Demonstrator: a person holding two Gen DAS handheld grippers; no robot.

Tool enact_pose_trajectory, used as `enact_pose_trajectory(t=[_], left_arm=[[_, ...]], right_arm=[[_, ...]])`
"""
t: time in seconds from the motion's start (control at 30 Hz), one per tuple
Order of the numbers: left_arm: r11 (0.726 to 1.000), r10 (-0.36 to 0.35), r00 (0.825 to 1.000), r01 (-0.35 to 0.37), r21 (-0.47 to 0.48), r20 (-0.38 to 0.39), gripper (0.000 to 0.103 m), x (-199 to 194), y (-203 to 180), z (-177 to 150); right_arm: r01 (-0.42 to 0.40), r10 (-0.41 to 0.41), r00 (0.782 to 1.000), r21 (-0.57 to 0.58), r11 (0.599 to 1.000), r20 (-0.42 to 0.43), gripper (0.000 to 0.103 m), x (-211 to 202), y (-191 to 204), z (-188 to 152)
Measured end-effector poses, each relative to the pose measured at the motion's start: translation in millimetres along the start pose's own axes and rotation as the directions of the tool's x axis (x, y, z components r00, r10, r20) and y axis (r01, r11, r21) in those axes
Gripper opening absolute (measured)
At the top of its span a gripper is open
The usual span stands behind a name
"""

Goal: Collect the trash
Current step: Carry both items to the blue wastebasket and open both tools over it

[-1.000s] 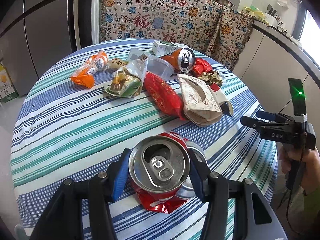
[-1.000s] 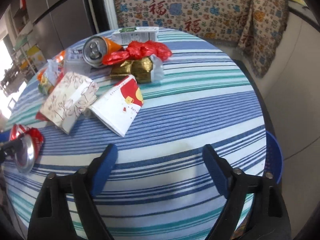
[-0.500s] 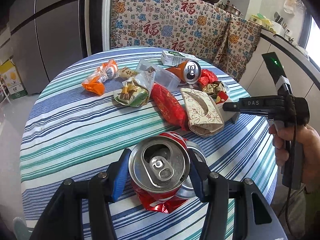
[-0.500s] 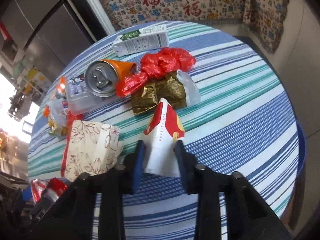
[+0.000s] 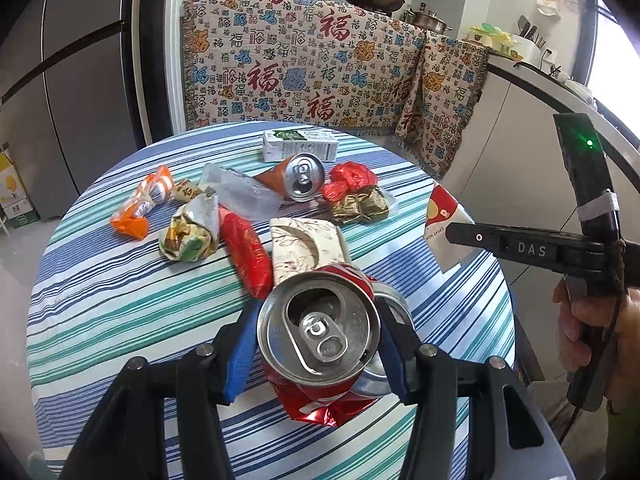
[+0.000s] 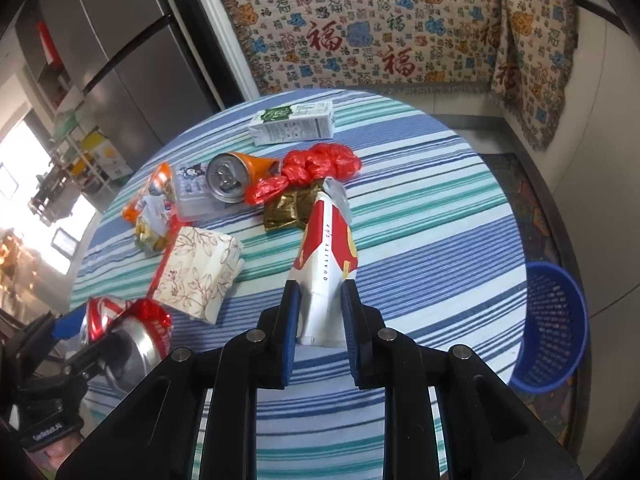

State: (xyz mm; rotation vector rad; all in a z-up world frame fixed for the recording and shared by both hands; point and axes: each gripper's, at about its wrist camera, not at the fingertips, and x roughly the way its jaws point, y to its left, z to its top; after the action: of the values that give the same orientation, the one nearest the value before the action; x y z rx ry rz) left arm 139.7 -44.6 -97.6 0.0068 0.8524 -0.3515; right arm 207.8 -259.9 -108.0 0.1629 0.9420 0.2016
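A crushed red cola can (image 5: 320, 396) sits between the blue pads of my left gripper (image 5: 318, 332), which is shut on it and holds it above the striped table (image 5: 100, 312). My right gripper (image 6: 320, 308) is shut on a flattened red-and-white paper cup (image 6: 328, 240), its pads pressing both sides of the cup's lower end. The cup is lifted off the cloth and points away from me. From the left wrist view the cup (image 5: 440, 216) sticks out of the right gripper at the table's right edge. The left gripper with its can (image 6: 140, 320) appears low left in the right wrist view.
More trash lies across the far half: a milk carton (image 6: 292, 124), an orange can (image 6: 228, 174), a red bag (image 6: 320, 164), a gold wrapper (image 6: 288, 208), a leaf-print pack (image 6: 196, 268), a red packet (image 5: 246, 252). A blue basket (image 6: 552, 320) stands on the floor, right of the table.
My right gripper went from open over bare cloth to shut on the paper cup and raised it off the table. The left gripper rose and drew back with the can.
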Motion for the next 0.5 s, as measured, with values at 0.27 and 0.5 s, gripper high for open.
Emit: enact_pose_trajectory(t=[0.27, 0.5], left_arm=[[0.998, 0.005, 1.000, -0.005, 0.065, 0.003, 0.055, 11, -47, 22], [0.988, -0.080, 0.996, 0.083, 0.128, -0.028, 0.055, 38, -109, 51]], right_arm=[[0.028, -0.028, 0.999, 0.001, 1.000, 0.019, 0.021, -25, -32, -8], [0.099, -0.101, 0.995, 0.060, 0.993, 0.023, 0.022, -44, -101, -10]])
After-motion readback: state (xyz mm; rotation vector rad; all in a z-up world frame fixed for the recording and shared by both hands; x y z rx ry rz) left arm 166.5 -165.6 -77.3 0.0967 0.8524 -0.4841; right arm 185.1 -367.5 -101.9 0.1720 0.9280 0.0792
